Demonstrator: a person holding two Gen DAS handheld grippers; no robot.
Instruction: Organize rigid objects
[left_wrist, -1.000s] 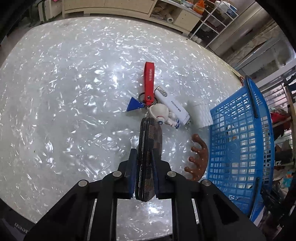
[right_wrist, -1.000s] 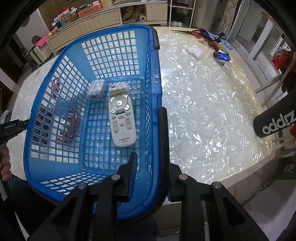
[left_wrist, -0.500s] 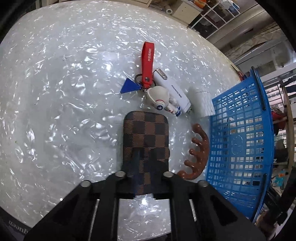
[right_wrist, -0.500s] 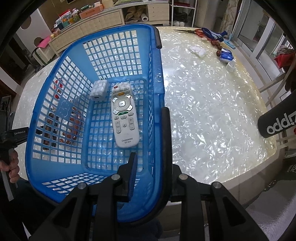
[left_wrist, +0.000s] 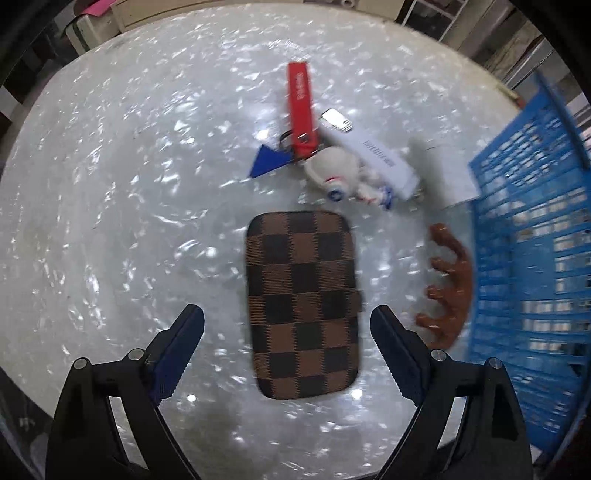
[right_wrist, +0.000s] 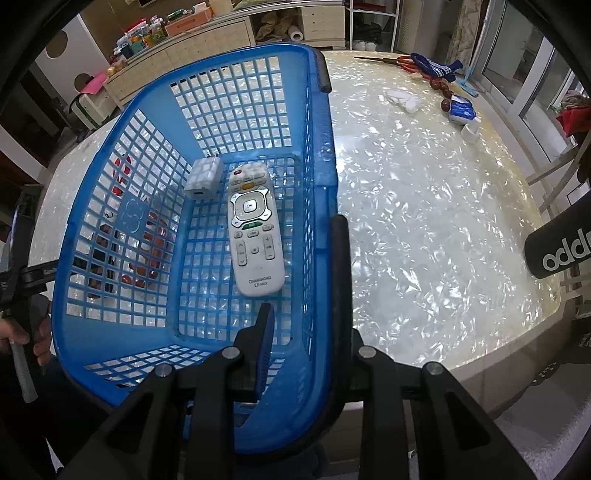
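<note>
Left wrist view: we are seeing the left gripper (left_wrist: 286, 345) gaping wide, gripping nothing.
Checkered case (left_wrist: 302, 308): lying flat on the bench (left_wrist: 110, 221), between the fingers, touching neither.
Right gripper (right_wrist: 301, 317): we are clamping the blue basket (right_wrist: 319, 177) by its rim.
Basket contents: white remote (right_wrist: 253, 229) and small white cube (right_wrist: 204, 178) are resting inside.

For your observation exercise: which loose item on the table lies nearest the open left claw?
The brown checkered rectangular case, lying flat between its fingers; the others lie farther off.
</note>
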